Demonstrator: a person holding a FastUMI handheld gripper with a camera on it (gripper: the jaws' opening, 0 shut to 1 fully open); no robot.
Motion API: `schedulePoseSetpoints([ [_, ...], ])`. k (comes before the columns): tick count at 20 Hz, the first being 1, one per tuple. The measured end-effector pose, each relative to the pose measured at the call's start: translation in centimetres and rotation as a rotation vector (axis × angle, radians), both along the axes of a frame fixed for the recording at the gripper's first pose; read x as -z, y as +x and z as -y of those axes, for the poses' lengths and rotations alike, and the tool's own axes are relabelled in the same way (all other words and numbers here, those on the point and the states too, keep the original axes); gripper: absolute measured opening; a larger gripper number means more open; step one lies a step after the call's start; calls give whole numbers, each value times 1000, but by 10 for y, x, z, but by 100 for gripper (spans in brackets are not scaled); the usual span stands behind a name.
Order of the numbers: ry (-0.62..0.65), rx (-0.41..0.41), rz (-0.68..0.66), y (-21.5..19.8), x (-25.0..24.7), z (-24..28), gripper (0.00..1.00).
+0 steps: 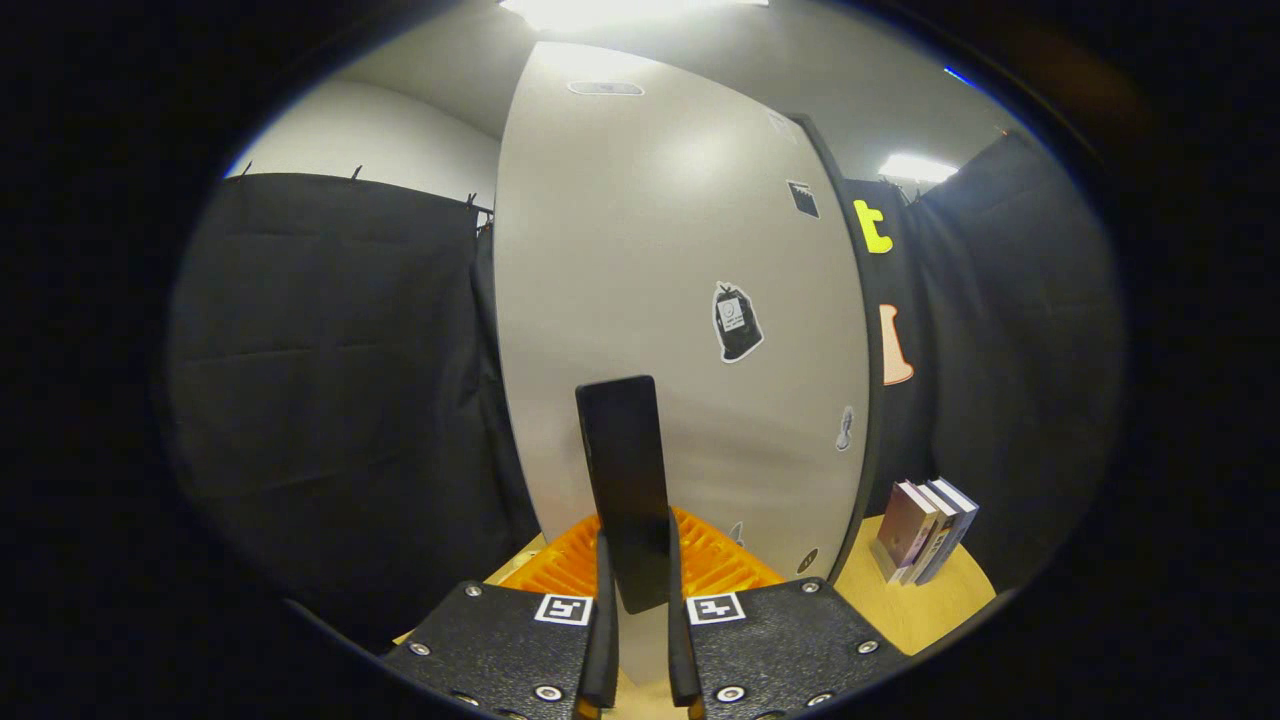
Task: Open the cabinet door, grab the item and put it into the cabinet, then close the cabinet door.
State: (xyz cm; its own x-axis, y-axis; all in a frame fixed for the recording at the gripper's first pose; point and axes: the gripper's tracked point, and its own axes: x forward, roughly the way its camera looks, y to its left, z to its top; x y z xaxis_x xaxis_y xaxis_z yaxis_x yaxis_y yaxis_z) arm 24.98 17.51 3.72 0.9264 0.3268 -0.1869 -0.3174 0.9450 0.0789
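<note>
My gripper [637, 590] is shut on a flat black slab-shaped item [625, 480], which stands upright between the fingers and rises ahead of them. Just beyond it stands the pale grey cabinet door [660, 300], with a few small stickers on its face; its dark edge runs down the right side. I cannot tell from here whether the door is open or closed against the cabinet. An orange ribbed rack [715, 565] lies on the wooden table [915, 610] just ahead of the fingers, at the foot of the door.
Three books [925, 540] stand upright on the table to the right of the door. Black cloth walls hang on the left and right. A white wall and ceiling lights show above.
</note>
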Motion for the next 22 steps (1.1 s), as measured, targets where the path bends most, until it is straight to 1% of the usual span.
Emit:
schedulePoseSetpoints([
  [7, -28, 72, 32, -5, -4, 28, 20],
  [11, -68, 157, 60, -4, -6, 57, 17],
  [14, -90, 233, 76, -6, -10, 78, 12],
  [16, -103, 277, 89, -5, -12, 89, 11],
  [22, -109, 389, 97, -9, -15, 120, 10],
])
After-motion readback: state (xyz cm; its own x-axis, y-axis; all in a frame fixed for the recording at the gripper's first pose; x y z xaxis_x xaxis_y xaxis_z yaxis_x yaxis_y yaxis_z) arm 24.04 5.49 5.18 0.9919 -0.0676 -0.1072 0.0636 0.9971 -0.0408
